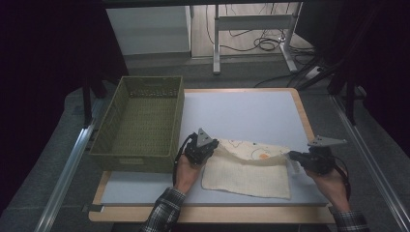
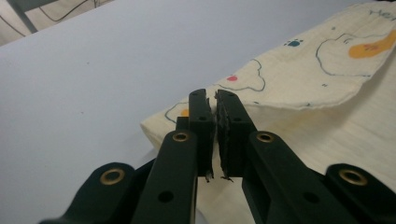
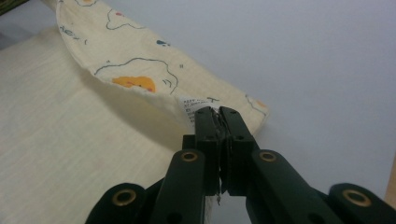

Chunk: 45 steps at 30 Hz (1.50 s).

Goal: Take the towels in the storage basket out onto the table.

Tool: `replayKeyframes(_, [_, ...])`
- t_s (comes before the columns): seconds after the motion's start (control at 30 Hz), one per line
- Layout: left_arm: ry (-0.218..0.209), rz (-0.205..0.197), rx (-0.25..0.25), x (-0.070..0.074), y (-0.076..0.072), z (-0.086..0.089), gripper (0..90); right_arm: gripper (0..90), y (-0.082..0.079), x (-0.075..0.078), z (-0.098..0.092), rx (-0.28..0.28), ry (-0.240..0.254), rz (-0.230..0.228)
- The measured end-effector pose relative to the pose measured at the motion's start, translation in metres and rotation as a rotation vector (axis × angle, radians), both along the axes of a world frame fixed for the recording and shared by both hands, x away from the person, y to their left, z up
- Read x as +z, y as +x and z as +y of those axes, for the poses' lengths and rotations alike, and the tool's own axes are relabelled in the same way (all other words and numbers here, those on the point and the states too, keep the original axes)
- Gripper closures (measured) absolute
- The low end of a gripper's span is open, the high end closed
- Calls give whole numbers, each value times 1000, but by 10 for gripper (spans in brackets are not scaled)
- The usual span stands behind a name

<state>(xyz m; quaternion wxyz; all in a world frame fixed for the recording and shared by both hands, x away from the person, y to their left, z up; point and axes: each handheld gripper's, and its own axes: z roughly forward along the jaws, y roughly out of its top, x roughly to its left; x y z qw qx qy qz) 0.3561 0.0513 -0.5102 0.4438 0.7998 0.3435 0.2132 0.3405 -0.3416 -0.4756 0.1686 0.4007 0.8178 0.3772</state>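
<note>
Pale desk, green basket at left. I have left tool and right tool both clamped on the cloth corners.

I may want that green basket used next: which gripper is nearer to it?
Left. The left gripper sits just beside the green basket's near right corner; the right gripper is across the cloth, far from it.

The cloth is cream, its plain woven underside pale beige, while the folded-over flap beside the white care label carries a print of blue-outlined shapes, orange patches and small red and teal dots. The basket left of the cloth is olive green wicker. The table under the cloth is pale lavender-grey with a light wooden edge. Both grippers, the left gripper and the right gripper, are black; the sleeve is dark plaid.
</note>
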Motion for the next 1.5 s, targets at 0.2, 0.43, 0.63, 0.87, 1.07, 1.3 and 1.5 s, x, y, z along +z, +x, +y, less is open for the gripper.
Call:
replayKeyframes(0.2, [-17, -23, -23, -1, -25, 3, 853, 871, -19, -4, -4, 4, -3, -3])
replayKeyframes(0.43, [-45, -19, -34, -4, -48, 13, 851, 871, -47, -5, -5, 42, 16, 1])
replayKeyframes(0.63, [-95, -9, -47, -5, -64, 23, 850, 871, -67, -9, -2, 75, 15, 15])
replayKeyframes(0.87, [-62, -8, -68, -11, -81, 24, 847, 869, -85, -14, 1, 106, 7, 42])
replayKeyframes(1.07, [-13, 19, -78, -22, -91, 24, 840, 865, -89, -21, 5, 127, -2, 63])
replayKeyframes(1.3, [-30, 58, -96, -30, -104, 30, 816, 844, -94, -26, 1, 131, 22, 92])
replayKeyframes(1.5, [-44, 88, -106, -27, -111, 41, 629, 750, -100, -19, -2, 141, 15, 89])
